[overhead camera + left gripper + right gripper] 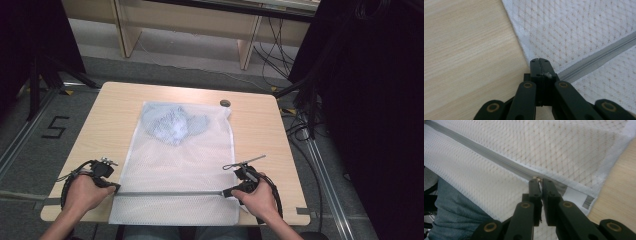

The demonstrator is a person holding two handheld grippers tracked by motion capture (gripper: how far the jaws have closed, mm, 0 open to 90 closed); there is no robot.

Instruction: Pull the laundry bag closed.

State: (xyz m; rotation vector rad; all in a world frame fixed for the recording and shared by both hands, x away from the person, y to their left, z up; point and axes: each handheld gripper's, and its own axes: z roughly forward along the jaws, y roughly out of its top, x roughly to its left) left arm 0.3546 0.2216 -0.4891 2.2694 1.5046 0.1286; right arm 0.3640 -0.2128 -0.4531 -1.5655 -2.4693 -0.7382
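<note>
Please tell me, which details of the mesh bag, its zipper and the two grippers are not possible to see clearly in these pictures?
- Blue garment, high view: mesh bag veils it; type unclear.
- Zipper pull, right gripper view: right gripper fingers cover most.
- Zipper end, left gripper view: under the left gripper.
- Bag's near edge, high view: overhangs the table, cut by the frame.
- Small dark object, high view: too small.

A light wooden table (110, 120) carries a white mesh laundry bag (175, 170) that stretches away ahead of both sets of jaws, with a small dark round object (225, 103) beyond the bag's far corner.
</note>
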